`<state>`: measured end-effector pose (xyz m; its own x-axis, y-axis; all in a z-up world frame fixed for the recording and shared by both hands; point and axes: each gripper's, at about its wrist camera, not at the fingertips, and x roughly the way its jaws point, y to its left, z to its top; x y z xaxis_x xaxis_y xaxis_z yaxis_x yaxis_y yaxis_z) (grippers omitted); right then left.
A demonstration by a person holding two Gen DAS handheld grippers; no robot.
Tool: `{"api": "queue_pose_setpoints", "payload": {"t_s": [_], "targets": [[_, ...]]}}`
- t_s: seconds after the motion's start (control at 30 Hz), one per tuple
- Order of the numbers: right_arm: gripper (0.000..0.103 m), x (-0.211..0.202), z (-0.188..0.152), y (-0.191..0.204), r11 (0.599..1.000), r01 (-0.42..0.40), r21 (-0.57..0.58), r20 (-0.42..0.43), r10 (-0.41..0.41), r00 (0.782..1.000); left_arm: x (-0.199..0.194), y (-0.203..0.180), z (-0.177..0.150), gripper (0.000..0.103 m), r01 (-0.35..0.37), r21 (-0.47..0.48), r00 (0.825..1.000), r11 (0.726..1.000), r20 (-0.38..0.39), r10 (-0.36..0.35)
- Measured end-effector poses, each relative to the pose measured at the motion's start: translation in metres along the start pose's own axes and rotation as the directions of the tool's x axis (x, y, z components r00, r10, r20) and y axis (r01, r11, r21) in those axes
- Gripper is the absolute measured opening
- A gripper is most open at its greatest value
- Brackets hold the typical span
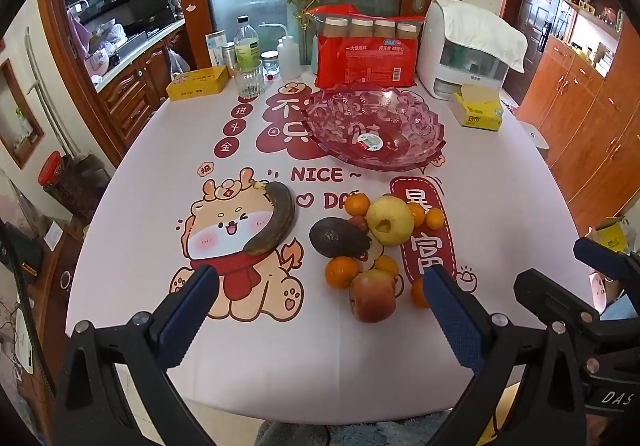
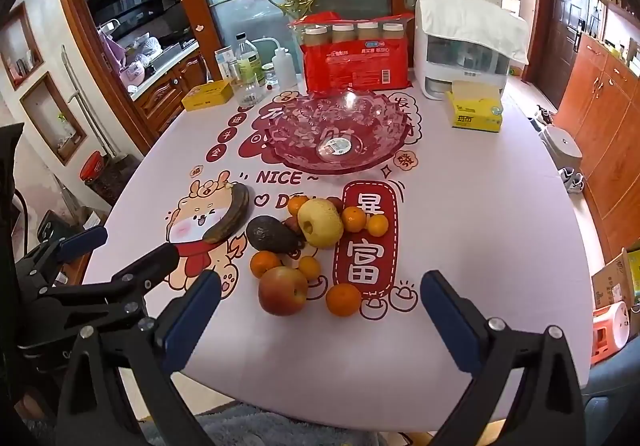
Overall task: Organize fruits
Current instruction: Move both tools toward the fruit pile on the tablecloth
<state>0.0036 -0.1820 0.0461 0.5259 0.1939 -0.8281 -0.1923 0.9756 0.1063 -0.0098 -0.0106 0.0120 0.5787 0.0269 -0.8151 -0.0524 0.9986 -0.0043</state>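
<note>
Left wrist view: left claw [image 1: 320, 310] spread wide, empty, above the near tabletop edge; right claw [image 2: 320, 310] likewise spread. Beyond, loose fruit pile [image 1: 376, 246] lies on the pink cartoon-printed tabletop [image 1: 500, 206], short of the clear patterned glass bowl [image 1: 376, 126]. Wooden kitchen cabinets [image 1: 592, 118] surround.

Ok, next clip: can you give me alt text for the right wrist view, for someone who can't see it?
The open right gripper hovers at the near edge of a round table, facing a loose cluster of fruit: a red apple, yellow apple, avocado, dark banana and several oranges. An empty glass bowl sits behind them.
</note>
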Motion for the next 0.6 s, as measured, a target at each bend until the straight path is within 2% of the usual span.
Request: {"api": "queue_pose_setpoints", "payload": {"t_s": [0.6], "targets": [[0.100,-0.016,0.005,0.008,0.999,-0.009,-0.039,0.058,0.011,0.998,-0.014,0.001,0.008,0.101,-0.002,-0.020,1.000,1.000,0.022,0.002]]}}
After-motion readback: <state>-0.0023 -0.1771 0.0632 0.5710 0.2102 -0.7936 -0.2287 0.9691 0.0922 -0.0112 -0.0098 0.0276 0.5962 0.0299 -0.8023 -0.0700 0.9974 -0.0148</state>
